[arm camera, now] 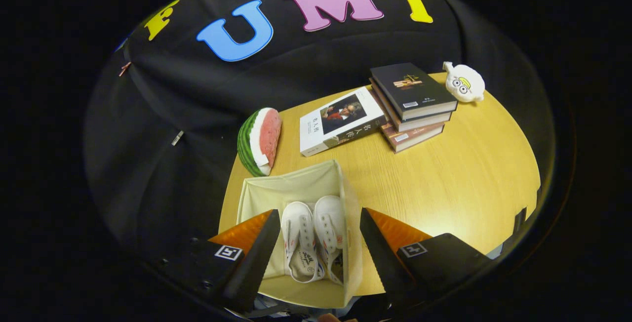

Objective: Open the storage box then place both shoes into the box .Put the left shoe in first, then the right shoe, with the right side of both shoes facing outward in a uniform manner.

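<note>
1. The storage box — a pale fabric bin in the lower middle of the frame — stands open on the wooden surface, its mouth facing up toward the camera. I judge the opening step done.

2. Both shoes lie inside it, side by side and touching: one white shoe on the left of the pair and the other white shoe just to its right, toes pointing toward the far wall of the box. Laces and coloured stripes show on their uppers. I cannot tell from this angle which is the left shoe and which the right, nor whether the right sides face outward as asked.

3. The gripper hangs above the box with its fingers spread wide apart, holding nothing; the shoes show in the gap between them, well below. One finger sits over the left wall of the box, the other over its right wall.

4. Judging by this, the placing looks complete — two shoes in, fingers released. What may remain is only a check of the orientation, and pulling the gripper clear.

5. Elsewhere on the surface, untouched by the task: a watermelon-slice toy just beyond the box at centre left, a light-covered book beside it, a stack of dark books toward the upper right, and a small white plush toy beyond that stack.
</note>
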Demonstrator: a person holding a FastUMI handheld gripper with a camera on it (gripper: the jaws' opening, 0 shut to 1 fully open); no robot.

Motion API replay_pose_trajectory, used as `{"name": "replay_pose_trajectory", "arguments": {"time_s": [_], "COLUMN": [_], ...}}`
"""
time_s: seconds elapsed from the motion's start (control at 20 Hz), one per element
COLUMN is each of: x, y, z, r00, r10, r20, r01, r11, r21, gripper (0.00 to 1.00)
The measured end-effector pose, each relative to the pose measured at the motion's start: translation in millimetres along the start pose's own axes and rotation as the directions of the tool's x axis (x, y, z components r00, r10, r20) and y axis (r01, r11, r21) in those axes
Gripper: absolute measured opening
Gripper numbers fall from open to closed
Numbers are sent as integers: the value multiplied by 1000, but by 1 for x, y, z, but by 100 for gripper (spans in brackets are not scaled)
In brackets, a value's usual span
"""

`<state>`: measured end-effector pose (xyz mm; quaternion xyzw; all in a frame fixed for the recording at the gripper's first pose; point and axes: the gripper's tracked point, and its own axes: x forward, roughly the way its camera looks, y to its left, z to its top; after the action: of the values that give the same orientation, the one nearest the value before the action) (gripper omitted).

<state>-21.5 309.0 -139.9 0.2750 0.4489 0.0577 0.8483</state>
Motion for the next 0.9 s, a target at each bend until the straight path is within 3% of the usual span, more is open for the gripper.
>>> {"name": "replay_pose_trajectory", "arguments": {"time_s": [0.35,0.65,0.9], "x": [-33,-67,-110], "y": [-74,-137,-172], "z": [62,101,128], "r00": [972,905,834], "r10": [-100,-150,-157], "r20": [211,397,528], "r01": [123,260,345], "r11": [987,936,896], "r21": [-102,-239,-279], "gripper": [99,99,99]}}
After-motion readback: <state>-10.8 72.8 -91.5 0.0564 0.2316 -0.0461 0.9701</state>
